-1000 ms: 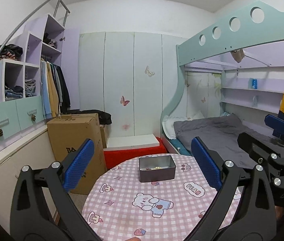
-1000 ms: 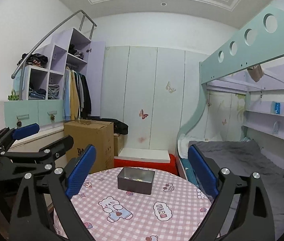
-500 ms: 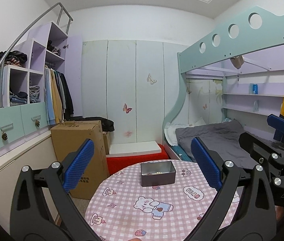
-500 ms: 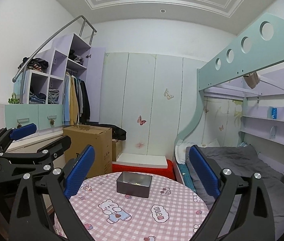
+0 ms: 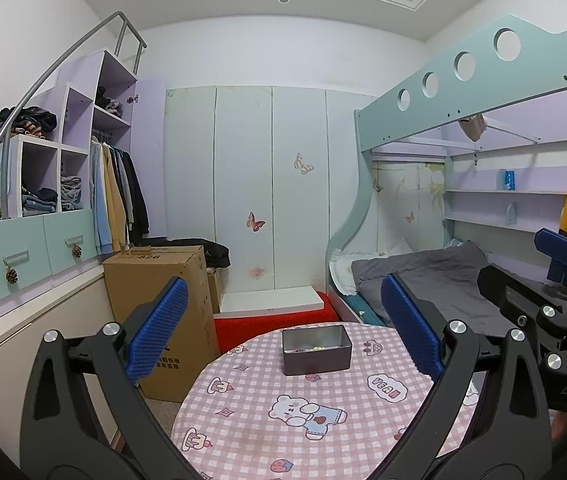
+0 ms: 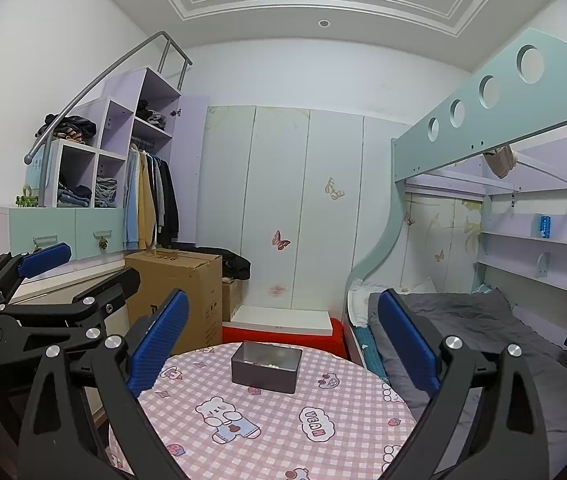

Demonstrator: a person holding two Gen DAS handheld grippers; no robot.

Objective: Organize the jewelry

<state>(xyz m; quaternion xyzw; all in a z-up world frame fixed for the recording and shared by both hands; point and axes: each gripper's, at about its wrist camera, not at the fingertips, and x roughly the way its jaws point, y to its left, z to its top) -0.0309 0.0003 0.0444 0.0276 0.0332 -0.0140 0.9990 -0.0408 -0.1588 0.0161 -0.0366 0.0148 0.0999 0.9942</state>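
Currently both grippers sit raised and back from the worktop (image 5: 243, 420), neither holding anything. Left gripper (image 5: 283, 332): jaws spread wide, nothing between the blue pads. Right gripper (image 6: 283, 336): jaws likewise wide apart and empty.

Grey tin (image 5: 317, 349) stands on the checked cloth ahead of and below both sets of jaws, framed between the pads in each wrist view, well apart from them. A few small pale pieces, probably jewelry, lie inside; too small to identify. No loose jewelry visible on the cloth.

Judgement: either a start or a finished rest pose; cannot tell which. Next move, if any, calls for lowering one gripper toward the tin and narrowing its jaws for small items.
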